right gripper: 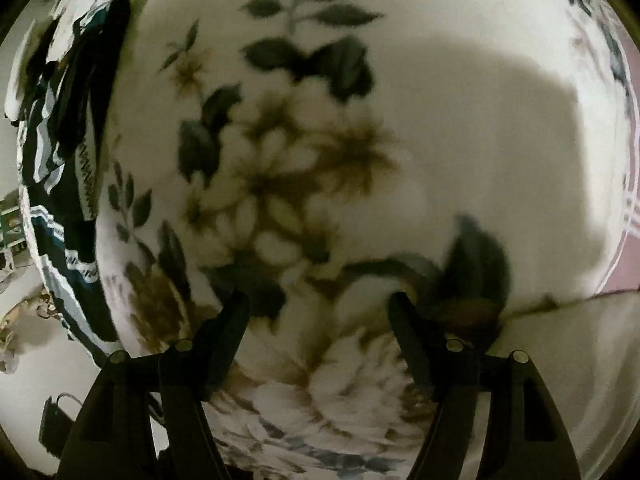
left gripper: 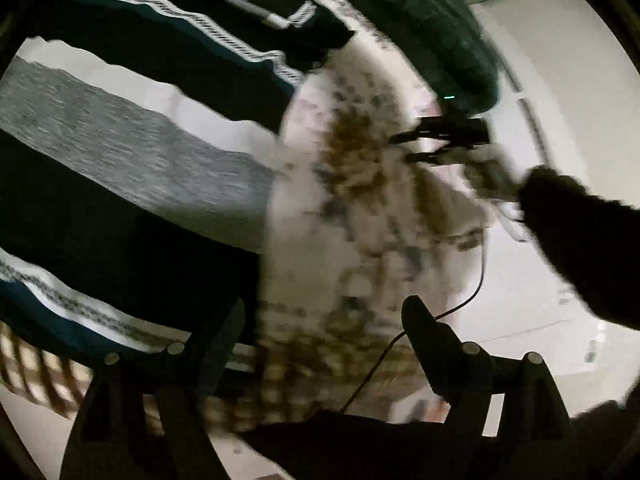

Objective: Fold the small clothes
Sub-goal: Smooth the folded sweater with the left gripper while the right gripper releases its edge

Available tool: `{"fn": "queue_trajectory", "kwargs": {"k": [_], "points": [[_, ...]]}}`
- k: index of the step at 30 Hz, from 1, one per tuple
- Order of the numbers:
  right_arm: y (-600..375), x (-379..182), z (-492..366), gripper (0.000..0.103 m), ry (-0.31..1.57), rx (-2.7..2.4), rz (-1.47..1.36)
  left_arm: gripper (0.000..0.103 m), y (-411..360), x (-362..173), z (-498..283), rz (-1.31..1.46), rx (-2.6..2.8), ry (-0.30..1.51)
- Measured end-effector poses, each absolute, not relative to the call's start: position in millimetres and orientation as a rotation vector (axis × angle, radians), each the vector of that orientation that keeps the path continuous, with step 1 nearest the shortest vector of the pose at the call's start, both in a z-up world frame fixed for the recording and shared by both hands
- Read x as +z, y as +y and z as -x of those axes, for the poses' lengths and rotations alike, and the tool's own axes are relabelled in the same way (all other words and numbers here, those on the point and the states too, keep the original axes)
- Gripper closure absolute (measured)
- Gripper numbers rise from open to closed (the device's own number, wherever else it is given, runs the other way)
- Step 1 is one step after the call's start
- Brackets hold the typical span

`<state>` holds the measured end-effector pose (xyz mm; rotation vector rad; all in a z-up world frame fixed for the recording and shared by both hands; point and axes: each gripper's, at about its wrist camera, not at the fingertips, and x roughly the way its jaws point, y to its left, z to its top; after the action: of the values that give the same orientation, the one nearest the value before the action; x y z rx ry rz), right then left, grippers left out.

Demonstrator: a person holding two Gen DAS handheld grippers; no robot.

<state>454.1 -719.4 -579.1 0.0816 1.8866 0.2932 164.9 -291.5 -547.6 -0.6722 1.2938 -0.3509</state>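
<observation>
A striped garment (left gripper: 132,148) in dark navy, grey and white lies on the floral bedsheet (left gripper: 360,208) and fills the left of the left wrist view. My left gripper (left gripper: 324,312) is open and empty, its fingers over the garment's right edge and the sheet. My right gripper (left gripper: 404,146) shows in the left wrist view, held by a dark-sleeved arm (left gripper: 580,248) over the sheet. In the right wrist view my right gripper (right gripper: 318,300) is open and empty above the floral sheet (right gripper: 304,176). The striped garment (right gripper: 64,152) lies at the far left there.
A thin black cable (left gripper: 460,304) hangs from the right gripper across the left wrist view. A dark ribbed edge (left gripper: 440,28) runs along the far side of the bed. Pale floor or wall (left gripper: 560,100) lies beyond. A pink border (right gripper: 630,240) edges the sheet at right.
</observation>
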Motion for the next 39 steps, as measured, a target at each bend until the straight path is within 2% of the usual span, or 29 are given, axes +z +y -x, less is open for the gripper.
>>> {"fn": "queue_trajectory", "kwargs": {"k": [5,7,9,10,11,12,13,18,20,22,25,31,39], "points": [[-710,-576,-449,0.029,1.861,0.293,-0.175,0.023,-327,-602,-181,0.467,-0.279,1.415],[-703,-573,-457,0.029,1.818,0.314,-0.283,0.023,-349,-622,-185,0.356,-0.266,1.479],[-695,-574,-473,0.029,1.743,0.367,-0.491,0.026,-366,-629,-184,0.215,-0.246,1.454],[-692,-574,-480,0.029,1.706,0.396,-0.584,0.030,-369,-629,-183,0.189,-0.241,1.439],[-686,-576,-490,0.029,1.656,0.425,-0.699,0.055,-370,-627,-182,0.153,-0.220,1.424],[-682,-577,-496,0.029,1.631,0.435,-0.757,0.070,-369,-625,-182,0.113,-0.191,1.414],[-675,-581,-506,0.029,1.599,0.451,-0.830,0.098,-366,-623,-181,0.104,-0.179,1.411],[-644,-600,-555,0.029,1.516,0.418,-0.971,0.099,-340,-616,-176,0.218,-0.199,1.403],[-634,-604,-566,0.034,1.496,0.379,-0.992,0.099,-336,-609,-174,0.232,-0.200,1.391],[-626,-603,-573,0.091,1.489,0.354,-0.977,0.099,-331,-600,-173,0.265,-0.196,1.378],[-612,-596,-575,0.092,1.503,0.318,-0.906,0.100,-320,-570,-172,0.303,-0.191,1.335],[-590,-542,-583,0.092,1.505,0.317,-0.720,0.100,-267,-518,-167,0.357,-0.136,1.214],[-490,-444,-596,0.093,1.475,0.320,-0.524,0.100,-134,-486,-168,0.559,-0.009,1.088]]}}
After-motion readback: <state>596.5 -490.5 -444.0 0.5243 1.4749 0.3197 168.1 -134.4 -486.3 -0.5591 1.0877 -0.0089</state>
